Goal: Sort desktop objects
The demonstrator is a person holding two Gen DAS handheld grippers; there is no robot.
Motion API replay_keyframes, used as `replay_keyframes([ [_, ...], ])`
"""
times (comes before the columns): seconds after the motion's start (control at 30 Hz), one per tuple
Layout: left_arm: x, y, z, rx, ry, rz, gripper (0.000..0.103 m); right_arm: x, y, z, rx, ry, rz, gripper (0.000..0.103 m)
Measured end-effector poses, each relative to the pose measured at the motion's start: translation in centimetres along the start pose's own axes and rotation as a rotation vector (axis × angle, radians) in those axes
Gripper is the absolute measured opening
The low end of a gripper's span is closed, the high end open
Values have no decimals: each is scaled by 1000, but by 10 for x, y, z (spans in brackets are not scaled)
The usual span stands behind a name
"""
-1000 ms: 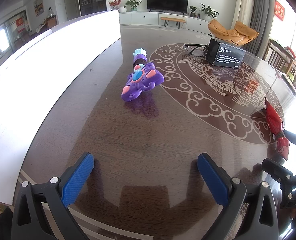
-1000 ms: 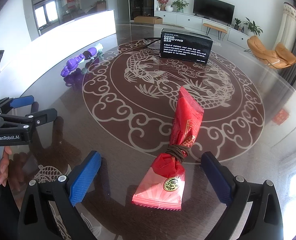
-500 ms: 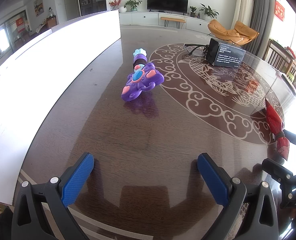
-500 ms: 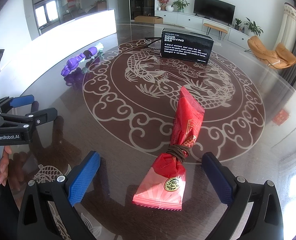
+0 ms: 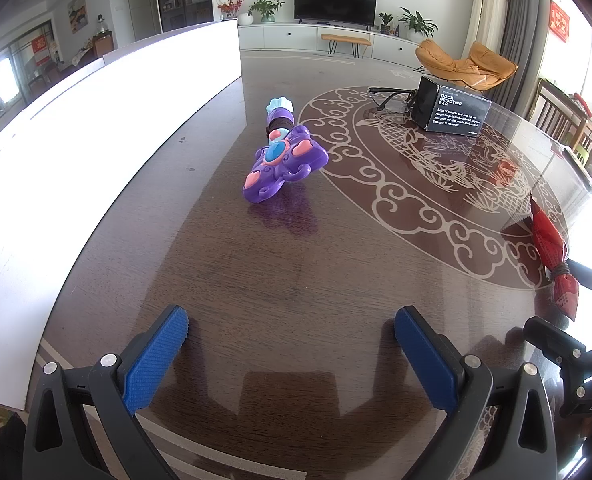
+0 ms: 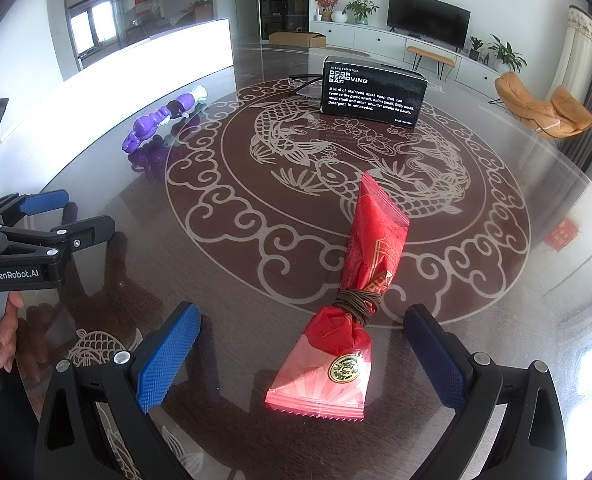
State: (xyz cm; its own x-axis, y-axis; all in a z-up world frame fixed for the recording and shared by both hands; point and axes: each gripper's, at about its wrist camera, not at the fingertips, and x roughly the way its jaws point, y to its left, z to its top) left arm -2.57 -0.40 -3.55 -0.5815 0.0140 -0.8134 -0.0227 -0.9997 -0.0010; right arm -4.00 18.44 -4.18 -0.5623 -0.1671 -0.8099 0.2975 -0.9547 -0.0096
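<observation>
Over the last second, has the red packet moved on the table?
No. In the right wrist view the red packet lies in the same spot on the table's scroll ring, between the right gripper's open fingers.

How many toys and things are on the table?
4: a purple toy near the white wall, a black box at the far side, glasses behind it, a red packet between the right gripper's fingers.
</observation>
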Motion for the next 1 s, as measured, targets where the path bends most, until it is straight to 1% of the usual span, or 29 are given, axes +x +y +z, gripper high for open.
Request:
replay_keyframes([
  [1.0,-2,1,-2,0,-1,1,103,0,1,0,0,1,4,103],
])
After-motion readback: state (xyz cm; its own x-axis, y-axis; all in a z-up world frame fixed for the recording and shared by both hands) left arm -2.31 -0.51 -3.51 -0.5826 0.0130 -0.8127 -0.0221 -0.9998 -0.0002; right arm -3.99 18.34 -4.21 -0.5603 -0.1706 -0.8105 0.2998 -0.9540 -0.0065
